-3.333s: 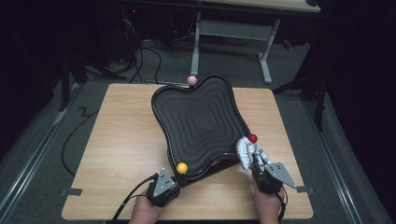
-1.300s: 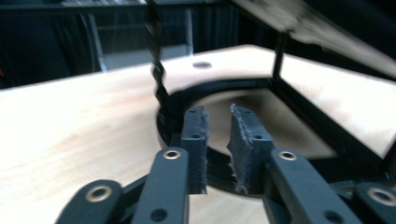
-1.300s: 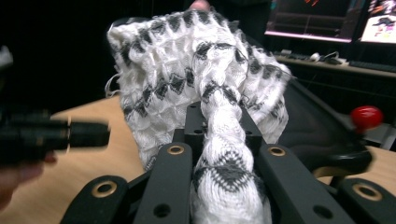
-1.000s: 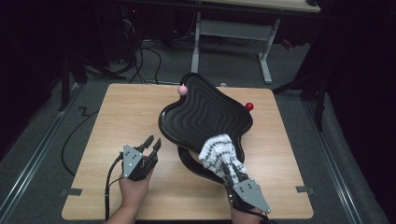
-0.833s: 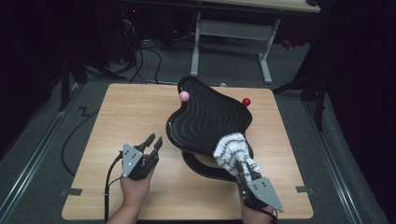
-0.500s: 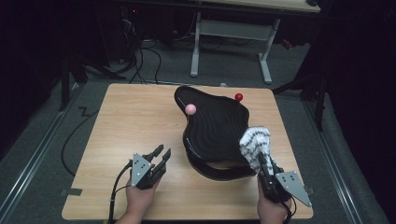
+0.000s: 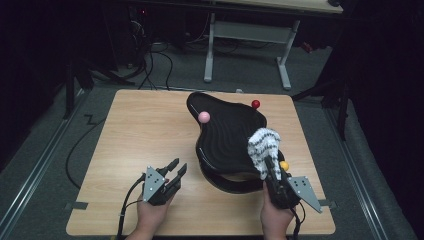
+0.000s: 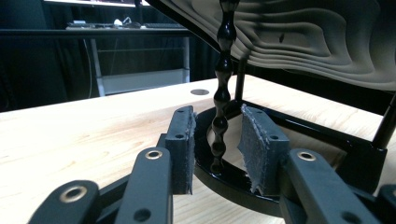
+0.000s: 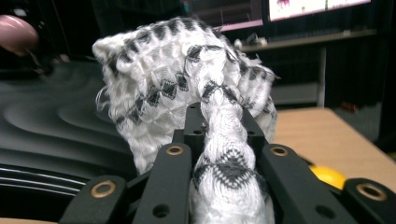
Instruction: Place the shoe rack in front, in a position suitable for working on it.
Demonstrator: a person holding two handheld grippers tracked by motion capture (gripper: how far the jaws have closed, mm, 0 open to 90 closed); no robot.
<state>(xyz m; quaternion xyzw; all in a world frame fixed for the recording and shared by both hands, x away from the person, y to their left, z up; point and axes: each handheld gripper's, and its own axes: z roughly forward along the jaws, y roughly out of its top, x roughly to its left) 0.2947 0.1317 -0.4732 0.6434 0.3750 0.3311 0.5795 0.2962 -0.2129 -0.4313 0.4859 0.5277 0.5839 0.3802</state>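
A black wavy tray (image 7: pixel 227 132) stands tilted on a black ring base (image 7: pixel 235 186) on the wooden table (image 7: pixel 135 135). Its corners carry a pink ball (image 7: pixel 204 117), a red ball (image 7: pixel 255 104) and a yellow ball (image 7: pixel 284 165). My right gripper (image 7: pixel 271 167) is shut on a white-and-black knitted cloth (image 7: pixel 262 142) that lies on the tray's near right part; the cloth (image 9: pixel 177 70) bulges over the jaws of the gripper (image 9: pixel 218 114). My left gripper (image 7: pixel 178 166) sits left of the base. Its jaws have just been opening, and a beaded black post (image 8: pixel 223 74) stands beyond the pads (image 8: pixel 184 140), untouched.
The tray's ribbed underside (image 8: pixel 317 32) overhangs the left gripper (image 8: pixel 217 112). A white desk frame (image 7: pixel 245 30) and cables (image 7: pixel 150 55) lie on the floor behind the table. Bare wood stretches over the table's left half.
The tray has turned counter-clockwise, bringing the yellow ball to the front right. My right gripper has swung right with the cloth. My left gripper has dropped toward the near edge beside the base.
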